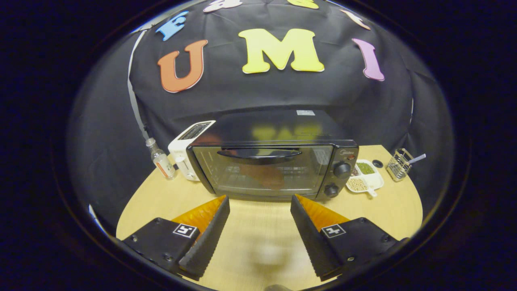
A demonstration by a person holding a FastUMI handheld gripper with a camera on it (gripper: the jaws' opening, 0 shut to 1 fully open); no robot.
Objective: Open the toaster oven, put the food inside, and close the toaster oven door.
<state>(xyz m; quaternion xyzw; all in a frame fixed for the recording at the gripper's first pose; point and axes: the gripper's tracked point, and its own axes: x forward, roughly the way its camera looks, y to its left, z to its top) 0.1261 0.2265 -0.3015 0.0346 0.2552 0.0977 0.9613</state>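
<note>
Gripper view puts the toaster oven straight ahead of your gripper, just beyond its spread, empty fingers; the oven's door is shut, and its handle runs crosswise along the door's top, square to your reach; something reddish shows dimly behind the glass, though you cannot tell whether it is food or a reflection.

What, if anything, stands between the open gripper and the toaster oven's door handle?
Nothing visible does. The gripper is open with nothing between its fingers, and bare table lies ahead of them up to the toaster oven. Its door is shut, with the handle near the top edge, unobstructed.
</note>
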